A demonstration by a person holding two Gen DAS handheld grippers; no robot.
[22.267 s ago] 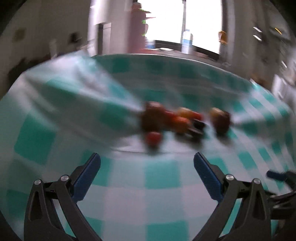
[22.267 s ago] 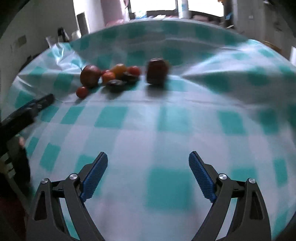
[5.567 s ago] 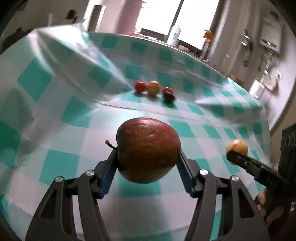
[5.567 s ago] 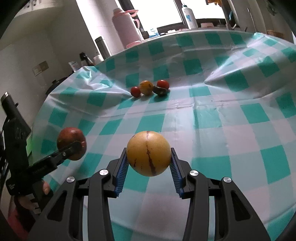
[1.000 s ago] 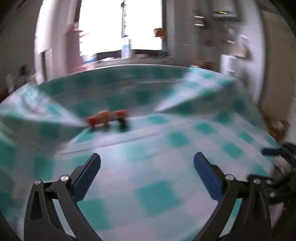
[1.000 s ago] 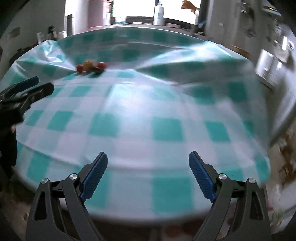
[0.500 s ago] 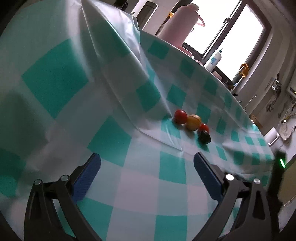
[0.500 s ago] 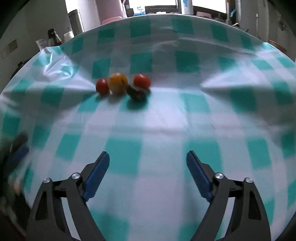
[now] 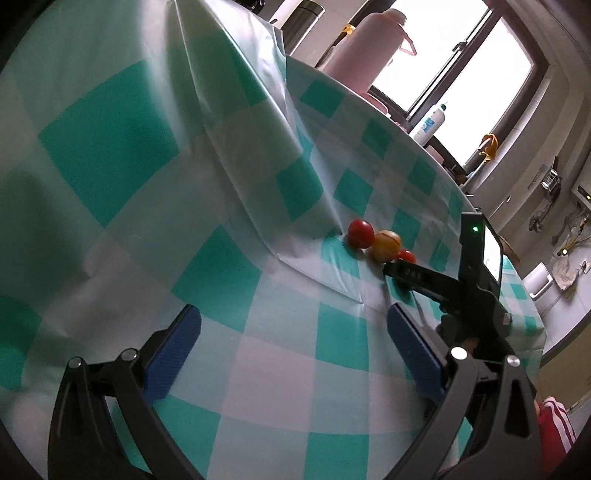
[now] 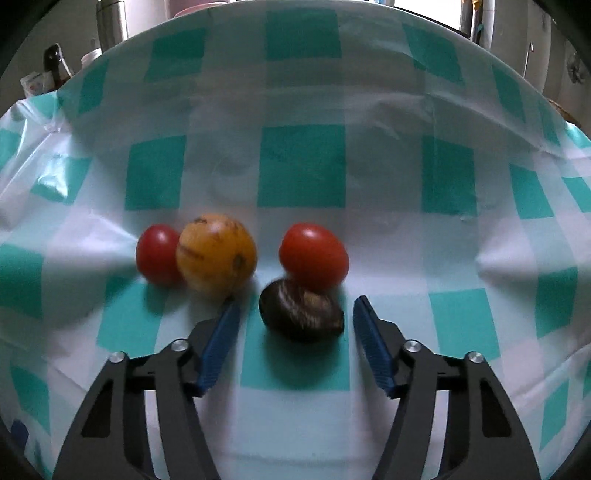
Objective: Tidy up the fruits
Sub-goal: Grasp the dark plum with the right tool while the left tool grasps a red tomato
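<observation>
In the right wrist view a dark plum-like fruit (image 10: 301, 313) lies on the checked tablecloth between the jaws of my right gripper (image 10: 295, 312), which is open around it without touching. Behind it sit a red tomato (image 10: 313, 255), a yellow-orange fruit (image 10: 216, 253) and a second red tomato (image 10: 157, 254). In the left wrist view my left gripper (image 9: 291, 325) is open and empty, well short of the fruits: a red tomato (image 9: 360, 233), the yellow fruit (image 9: 385, 245) and another tomato (image 9: 406, 255). The right gripper (image 9: 399, 273) hides the dark fruit there.
The green-and-white tablecloth (image 9: 229, 266) has a raised fold (image 9: 236, 110) at the left. A pink thermos (image 9: 364, 55), a steel flask (image 9: 304, 22) and a bottle (image 9: 430, 122) stand at the far edge by the window.
My right gripper has moved forward to the fruit cluster and now brackets the dark fruit. My left gripper has crept slightly closer and stays open.
</observation>
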